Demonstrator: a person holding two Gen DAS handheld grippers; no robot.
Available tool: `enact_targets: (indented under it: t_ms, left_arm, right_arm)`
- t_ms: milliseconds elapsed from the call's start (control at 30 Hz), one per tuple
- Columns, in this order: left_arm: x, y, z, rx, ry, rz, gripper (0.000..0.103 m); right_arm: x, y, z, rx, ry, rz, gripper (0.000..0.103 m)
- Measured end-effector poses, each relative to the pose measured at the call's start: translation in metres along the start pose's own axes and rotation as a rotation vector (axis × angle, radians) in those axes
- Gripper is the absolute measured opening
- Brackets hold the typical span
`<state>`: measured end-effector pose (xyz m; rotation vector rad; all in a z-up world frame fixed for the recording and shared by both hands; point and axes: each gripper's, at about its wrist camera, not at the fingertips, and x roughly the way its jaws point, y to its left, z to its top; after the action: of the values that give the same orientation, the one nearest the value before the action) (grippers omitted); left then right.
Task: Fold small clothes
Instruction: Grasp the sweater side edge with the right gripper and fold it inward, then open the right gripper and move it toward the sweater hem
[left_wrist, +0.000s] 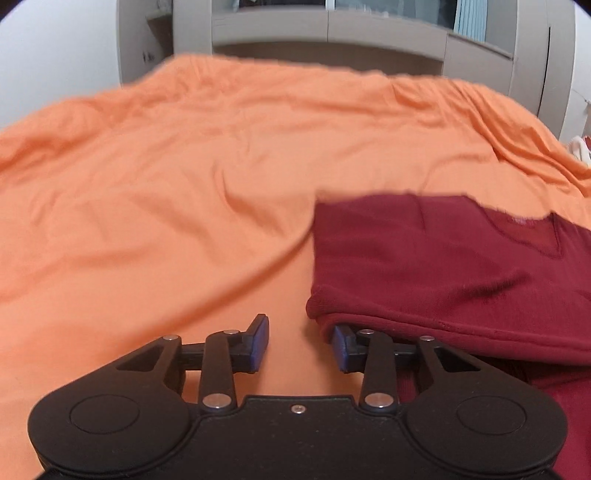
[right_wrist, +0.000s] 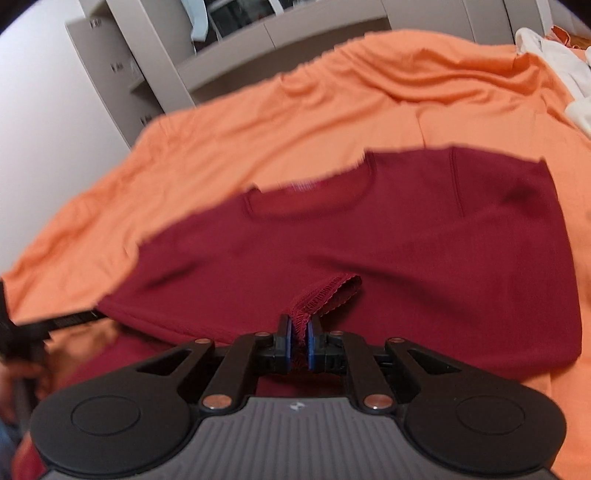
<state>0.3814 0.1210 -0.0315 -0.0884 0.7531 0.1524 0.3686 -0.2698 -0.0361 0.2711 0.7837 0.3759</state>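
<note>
A dark red T-shirt (right_wrist: 388, 236) lies on the orange bedsheet (right_wrist: 295, 110), neckline at the far side. My right gripper (right_wrist: 300, 332) is shut on a fold of the shirt's hem (right_wrist: 325, 295), pinched between the blue pads. In the left wrist view the same shirt (left_wrist: 443, 258) lies to the right. My left gripper (left_wrist: 300, 334) is open over bare sheet (left_wrist: 147, 184) at the shirt's left edge; its right finger (left_wrist: 341, 345) sits under the cloth's edge, nothing between the pads.
A grey wardrobe and shelf unit (left_wrist: 332, 33) stands behind the bed. White and orange clothes (right_wrist: 554, 55) lie at the far right of the bed. A white wall (right_wrist: 44, 129) is at the left. The left gripper's body (right_wrist: 22, 332) shows at the right view's left edge.
</note>
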Motion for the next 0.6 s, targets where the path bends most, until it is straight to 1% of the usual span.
enact_targets:
  t_ms: [67, 100, 133, 167, 200, 233, 267, 333, 400, 433, 467, 533, 600]
  left_arm:
    - [-0.001, 0.004, -0.001, -0.017, 0.027, -0.024, 0.046]
    - [-0.004, 0.005, -0.002, -0.016, 0.038, -0.030, 0.053]
    - [-0.009, 0.006, -0.003, -0.018, 0.037, -0.034, 0.063]
    - [-0.016, 0.008, -0.003, -0.023, 0.029, -0.037, 0.069]
    - [-0.023, 0.010, -0.003, -0.030, 0.020, -0.038, 0.082]
    - [-0.030, 0.012, -0.003, -0.036, 0.012, -0.039, 0.092]
    - [-0.036, 0.013, -0.002, -0.037, 0.002, -0.038, 0.095]
    - [-0.046, 0.014, 0.001, -0.042, -0.025, -0.018, 0.099]
    - [-0.049, 0.014, 0.006, -0.053, -0.051, 0.000, 0.102]
    - [-0.048, 0.013, 0.008, -0.062, -0.059, 0.005, 0.102]
    - [-0.044, 0.011, 0.011, -0.071, -0.059, 0.011, 0.102]
    - [-0.029, 0.006, 0.013, -0.060, -0.043, 0.000, 0.102]
    - [-0.006, 0.001, 0.012, -0.037, 0.014, 0.005, 0.102]
  right_arm:
    - [0.003, 0.003, -0.006, -0.041, 0.016, -0.021, 0.015]
    - [0.001, 0.006, -0.007, -0.064, 0.014, -0.030, 0.019]
    - [-0.002, 0.008, -0.008, -0.079, 0.008, -0.039, 0.027]
    - [-0.005, 0.010, -0.007, -0.090, 0.004, -0.047, 0.034]
    - [-0.008, 0.011, -0.005, -0.098, -0.005, -0.058, 0.048]
    - [-0.012, 0.013, -0.004, -0.106, -0.017, -0.070, 0.062]
    - [-0.014, 0.014, -0.003, -0.116, -0.029, -0.085, 0.066]
    - [-0.014, 0.016, -0.002, -0.136, -0.041, -0.119, 0.078]
    - [-0.010, 0.018, -0.002, -0.154, -0.032, -0.145, 0.085]
    - [-0.009, 0.018, -0.002, -0.157, -0.029, -0.151, 0.087]
    - [-0.007, 0.017, -0.002, -0.154, -0.023, -0.156, 0.088]
    - [-0.003, 0.015, -0.003, -0.155, 0.008, -0.163, 0.094]
    - [-0.005, 0.013, -0.006, -0.172, 0.021, -0.179, 0.096]
